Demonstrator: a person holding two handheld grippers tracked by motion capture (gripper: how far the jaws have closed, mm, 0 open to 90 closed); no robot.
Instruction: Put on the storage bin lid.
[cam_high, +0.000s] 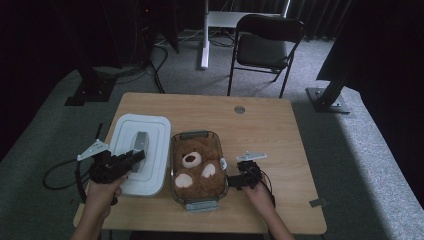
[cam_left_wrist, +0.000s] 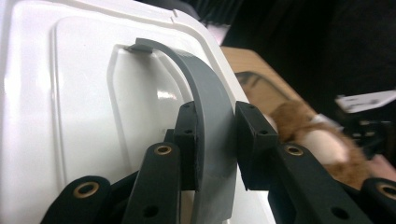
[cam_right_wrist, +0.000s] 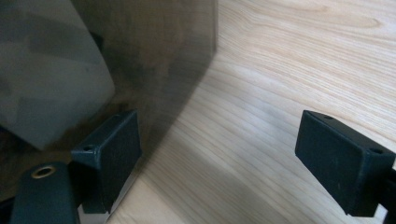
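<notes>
Left claw pinching the grey handle of the white lid, one black pad on each side of the strap. In the left gripper view, handle curved up like a small bridge, fixed at its far end to the middle of the lid. In the high view, lid lying at the left side of the wooden surface, just beside the clear box, its near edge close to the left hand. Lid tipped a little or flat on the wood: cannot tell.

Brown teddy bear lying on its back inside the clear box (pale nose and two pale paws facing up). Grey clip at the far end of the box, another grey clip at the near end. Same furry bear seen past the lid's edge in the left gripper view, a bit blurry.

Right claw spread wide, nothing between its pads. In the right gripper view, one pad right against the clear wall of the box, the other pad well apart over bare wood. Right hand resting low at the right side of the box. Black cable looping off the left edge of the surface onto the grey carpet. Black folding chair standing beyond the far edge.
</notes>
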